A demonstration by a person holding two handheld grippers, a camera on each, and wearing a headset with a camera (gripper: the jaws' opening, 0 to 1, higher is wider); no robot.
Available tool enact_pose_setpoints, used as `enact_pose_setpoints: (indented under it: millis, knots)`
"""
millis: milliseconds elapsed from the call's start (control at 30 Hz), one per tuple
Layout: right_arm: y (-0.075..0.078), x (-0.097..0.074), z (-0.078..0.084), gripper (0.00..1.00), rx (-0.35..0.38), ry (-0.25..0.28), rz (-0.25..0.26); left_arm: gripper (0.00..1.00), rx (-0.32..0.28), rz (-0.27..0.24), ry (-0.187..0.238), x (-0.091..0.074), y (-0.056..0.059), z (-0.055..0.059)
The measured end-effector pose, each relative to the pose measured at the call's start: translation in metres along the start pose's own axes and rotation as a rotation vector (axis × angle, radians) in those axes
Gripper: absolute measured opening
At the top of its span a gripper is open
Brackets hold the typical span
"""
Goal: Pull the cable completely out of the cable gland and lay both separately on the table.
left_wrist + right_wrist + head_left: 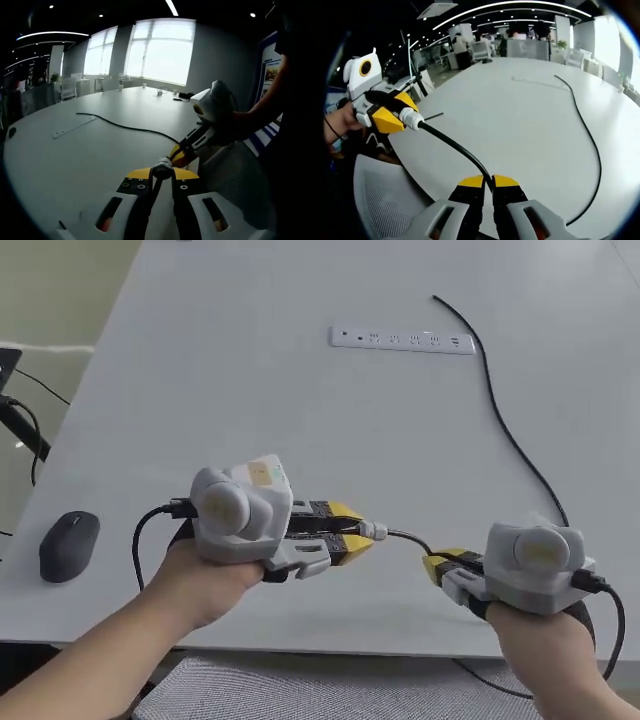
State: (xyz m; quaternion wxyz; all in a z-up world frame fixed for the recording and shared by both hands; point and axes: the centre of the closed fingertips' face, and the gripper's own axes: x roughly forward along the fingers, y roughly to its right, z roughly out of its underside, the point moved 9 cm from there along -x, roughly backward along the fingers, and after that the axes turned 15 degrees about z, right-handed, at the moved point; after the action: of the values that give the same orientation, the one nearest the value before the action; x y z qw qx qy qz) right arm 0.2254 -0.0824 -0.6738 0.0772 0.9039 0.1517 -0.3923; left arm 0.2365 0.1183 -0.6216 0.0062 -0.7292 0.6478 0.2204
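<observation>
A wide white desk (300, 390) is stretching away through an open office. It is carrying a power strip (402, 339) at its far side, a loose black cord (500, 420) trailing past one end of the strip toward the near edge, and a mouse (69, 545) at the left edge.

Over the near edge, the left claw (352, 532) is pinching the pale cable gland (372, 531), its yellow tips pressed against the fitting's sides. The right claw (437, 566) is clamping the black cable (405, 537) a short way out from the gland's mouth, jaws pressed together on it. Both things are hanging in the air above the desk. The cable is curving slackly between the two claws, so it is looking not yet drawn out; how much is sitting inside the gland is hidden.

The step in hand is appearing to be the draw itself. To do it well, the right claw is needing to pull straight along the gland's axis rather than sideways, since a bent cable is likely to bind in the seal. The left claw is needing to hold the gland steady and square without crushing it. If the grip is slipping, regripping nearer the gland is probably wiser than tugging harder.
</observation>
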Motion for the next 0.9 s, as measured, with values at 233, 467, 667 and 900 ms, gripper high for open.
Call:
enact_pose_setpoints:
  millis: [233, 467, 667, 900]
  knots:
    - [-0.003, -0.003, 0.001, 0.01, -0.03, 0.011, -0.017, 0.15, -0.007, 0.0, -0.003, -0.004, 0.0, 0.002]
    - [-0.007, -0.008, -0.001, 0.01, -0.124, 0.035, -0.007, 0.15, -0.009, -0.002, 0.003, -0.007, -0.002, 0.001]
    - [-0.007, -0.01, -0.003, 0.02, -0.139, 0.062, 0.005, 0.15, -0.023, -0.002, 0.012, -0.01, -0.001, 0.003]
    - [-0.016, -0.018, -0.014, 0.09, -0.197, 0.104, 0.003, 0.15, -0.03, 0.001, 0.022, -0.012, -0.001, 0.003]
